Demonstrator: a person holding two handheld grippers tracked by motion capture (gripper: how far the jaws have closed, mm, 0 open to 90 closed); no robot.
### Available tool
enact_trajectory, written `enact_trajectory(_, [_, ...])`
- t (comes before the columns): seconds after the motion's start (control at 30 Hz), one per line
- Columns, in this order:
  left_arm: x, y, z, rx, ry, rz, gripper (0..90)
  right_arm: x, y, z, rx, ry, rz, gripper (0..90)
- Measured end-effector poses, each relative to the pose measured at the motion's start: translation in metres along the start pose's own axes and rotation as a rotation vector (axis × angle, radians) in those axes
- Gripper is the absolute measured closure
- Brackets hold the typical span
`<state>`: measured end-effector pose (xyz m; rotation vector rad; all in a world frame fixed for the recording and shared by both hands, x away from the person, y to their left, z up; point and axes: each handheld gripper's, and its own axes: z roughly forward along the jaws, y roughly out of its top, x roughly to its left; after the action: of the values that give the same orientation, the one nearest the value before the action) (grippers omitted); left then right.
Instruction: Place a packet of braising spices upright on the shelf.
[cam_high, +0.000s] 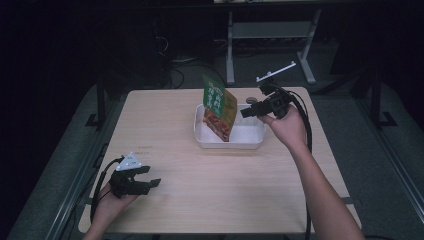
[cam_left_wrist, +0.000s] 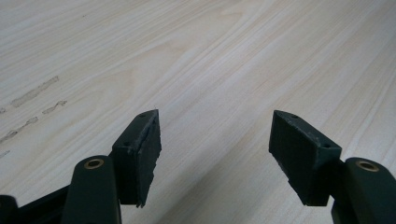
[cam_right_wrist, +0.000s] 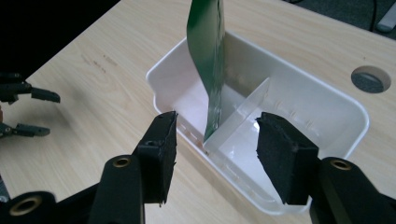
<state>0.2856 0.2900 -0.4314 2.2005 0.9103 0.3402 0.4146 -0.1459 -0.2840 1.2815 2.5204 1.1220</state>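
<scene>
A green and orange food packet (cam_high: 220, 107) stands tilted in the left half of a white divided bin (cam_high: 227, 145) at the table's middle back. In the right gripper view the packet (cam_right_wrist: 210, 60) shows edge-on, its lower edge at the clear divider (cam_right_wrist: 243, 112) of the bin (cam_right_wrist: 303, 88). My right gripper (cam_high: 243, 113) hovers just right of the packet, over the bin, open (cam_right_wrist: 215, 122) with nothing between its jaws. My left gripper (cam_high: 152, 176) rests near the front left corner, open (cam_left_wrist: 217, 119) over bare wood; it also appears far off (cam_right_wrist: 28, 112).
The light wooden table (cam_high: 210, 200) has a round cable hole (cam_high: 251, 100) behind the bin, seen too in the right gripper view (cam_right_wrist: 370, 78). A metal stand (cam_high: 270, 30) rises on the dark floor beyond the far edge.
</scene>
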Motion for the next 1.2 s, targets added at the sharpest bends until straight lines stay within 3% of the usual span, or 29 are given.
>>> enact_trajectory(0.73, [0.000, -0.001, 0.001, -0.002, 0.013, 0.001, 33.0, -0.008, -0.049, -0.007, -0.002, 0.035, 0.023, 43.7])
enact_trajectory(1.2, [-0.001, -0.001, 0.001, -0.004, 0.014, 0.003, 32.8, -0.015, -0.093, -0.004, 0.009, 0.055, 0.053, 42.6])
